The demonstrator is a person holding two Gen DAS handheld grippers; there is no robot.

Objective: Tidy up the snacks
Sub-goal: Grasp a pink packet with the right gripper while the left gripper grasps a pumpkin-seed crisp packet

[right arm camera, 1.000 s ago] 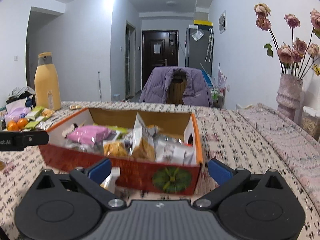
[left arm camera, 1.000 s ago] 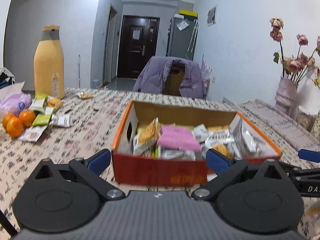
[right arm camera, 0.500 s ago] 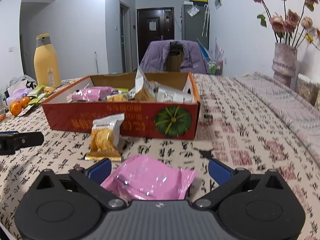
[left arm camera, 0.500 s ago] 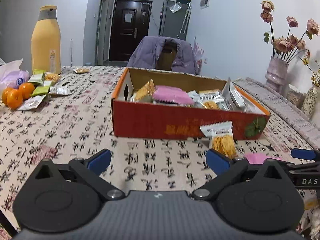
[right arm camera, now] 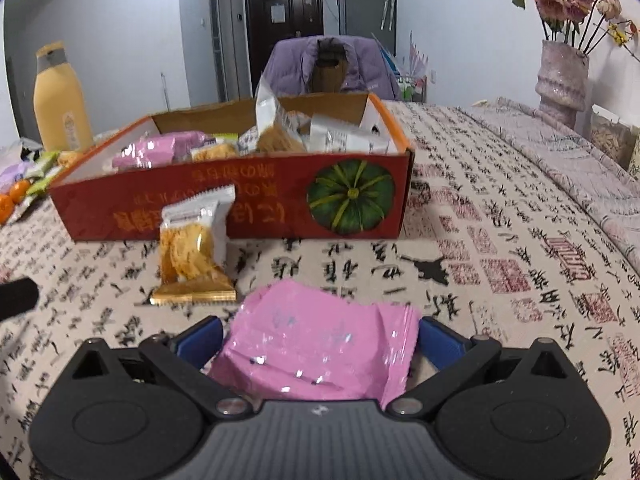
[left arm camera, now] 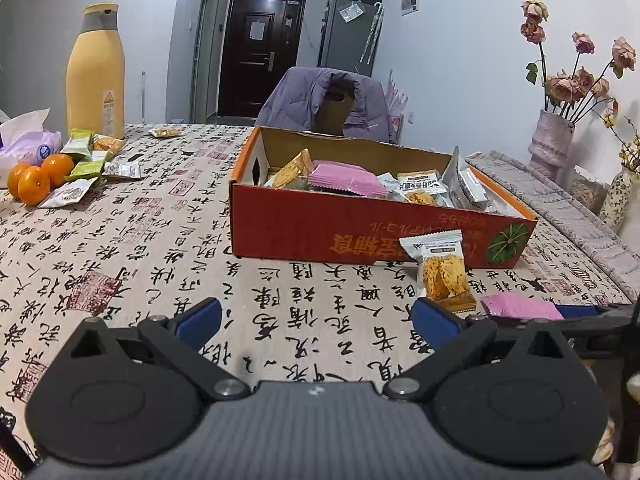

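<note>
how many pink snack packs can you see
2. One pink pack lies on the tablecloth between the right gripper's open jaws. The other pink pack lies on the pile in the red box. More may be buried under the other snacks.

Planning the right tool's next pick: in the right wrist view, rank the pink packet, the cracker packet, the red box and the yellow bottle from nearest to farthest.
1. Pink packet, between the right tool's fingers.
2. Cracker packet, ahead-left, leaning on the box.
3. Red box, straight ahead.
4. Yellow bottle, far left, behind the box.

Both wrist views sit low over the table, facing the door. Shared mid-frame — red snack box, right view nearer.
</note>
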